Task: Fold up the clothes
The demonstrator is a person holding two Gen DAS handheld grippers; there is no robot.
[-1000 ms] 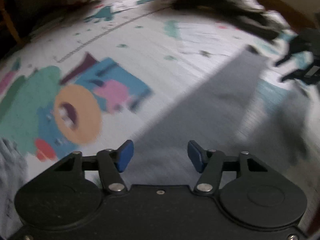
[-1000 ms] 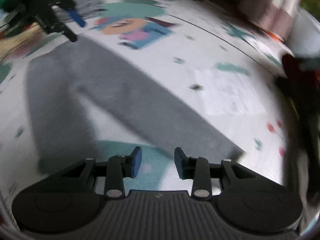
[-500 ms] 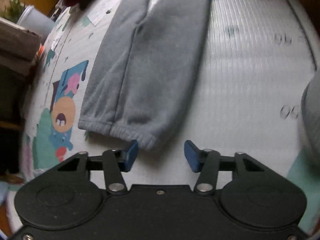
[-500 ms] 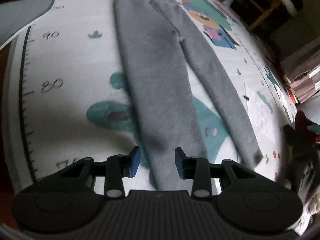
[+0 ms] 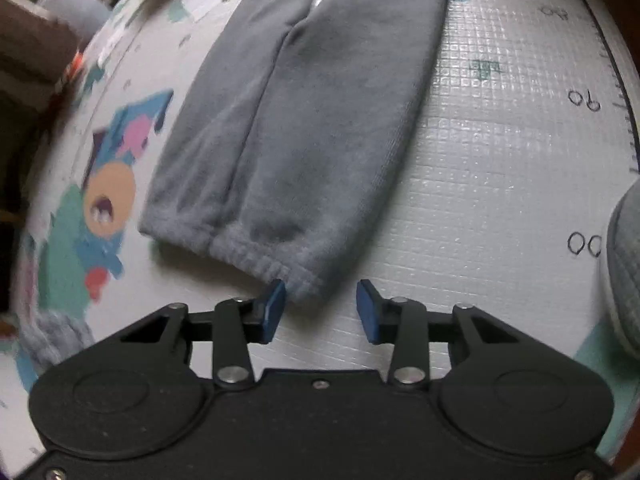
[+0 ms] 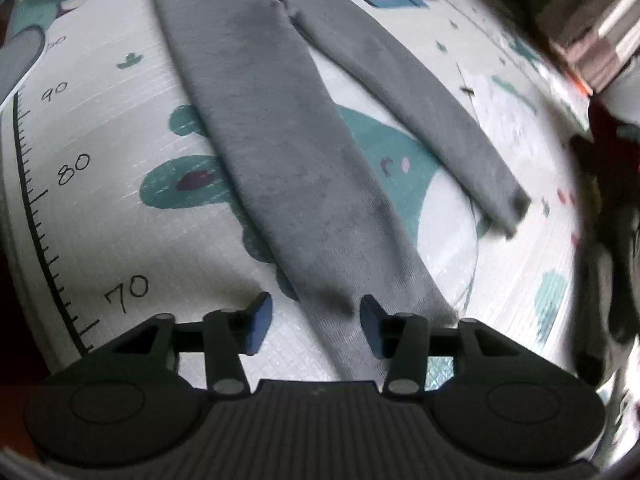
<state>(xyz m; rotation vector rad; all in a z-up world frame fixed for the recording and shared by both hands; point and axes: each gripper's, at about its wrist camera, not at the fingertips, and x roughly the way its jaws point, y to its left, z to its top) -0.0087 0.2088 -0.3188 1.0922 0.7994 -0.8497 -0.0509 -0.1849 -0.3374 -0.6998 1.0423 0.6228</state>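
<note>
My left gripper [image 5: 320, 308] has bare play mat [image 5: 500, 168] open to its right, all the way to the printed ruler edge; nothing lies there but a grey rounded shape [image 5: 624, 272] at the far right rim. Straight ahead the waistband of the grey trousers [image 5: 304, 128] fills the way, its corner between my closing fingers [image 5: 272, 308], not yet pinched. To the left, a crumpled pale cloth [image 5: 56, 336] and blurred boxes [image 5: 32, 48] beyond the mat crowd the edge.

My right gripper [image 6: 316, 320] is opening over one trouser leg. The mat [image 6: 80, 220] to its left is clear. To the right, beyond the other leg, a dark heap [image 6: 608, 216] blocks the mat's edge.
</note>
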